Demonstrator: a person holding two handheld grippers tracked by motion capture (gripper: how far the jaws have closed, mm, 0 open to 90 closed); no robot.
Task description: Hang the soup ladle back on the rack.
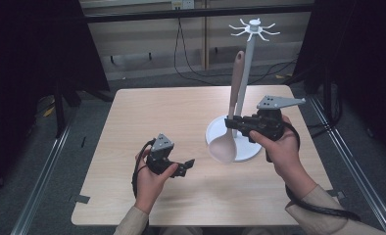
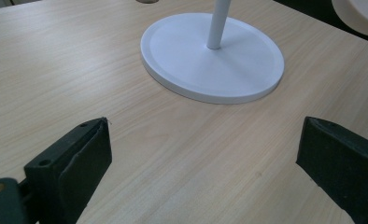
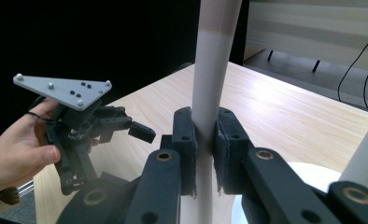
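A pale beige ladle-like spoon (image 1: 231, 105) is held upright, bowl down, above the table. My right gripper (image 1: 230, 122) is shut on its handle (image 3: 211, 84), with the jaws pressed on both sides of it. Its bowl (image 2: 359, 14) hangs in front of the white hook stand (image 1: 250, 63), whose round base (image 2: 210, 58) rests on the table. My left gripper (image 1: 187, 165) is held low over the table at the left of the stand. Its jaws stand wide open with nothing between them, pointing toward the base. The right gripper view also takes in the left gripper (image 3: 142, 133) farther off.
The wooden table (image 1: 156, 117) has bare room to the left and behind the stand. The stand's top carries several white hooks (image 1: 253, 28). Cables run along the floor behind the table, and dark curtains hang at both sides.
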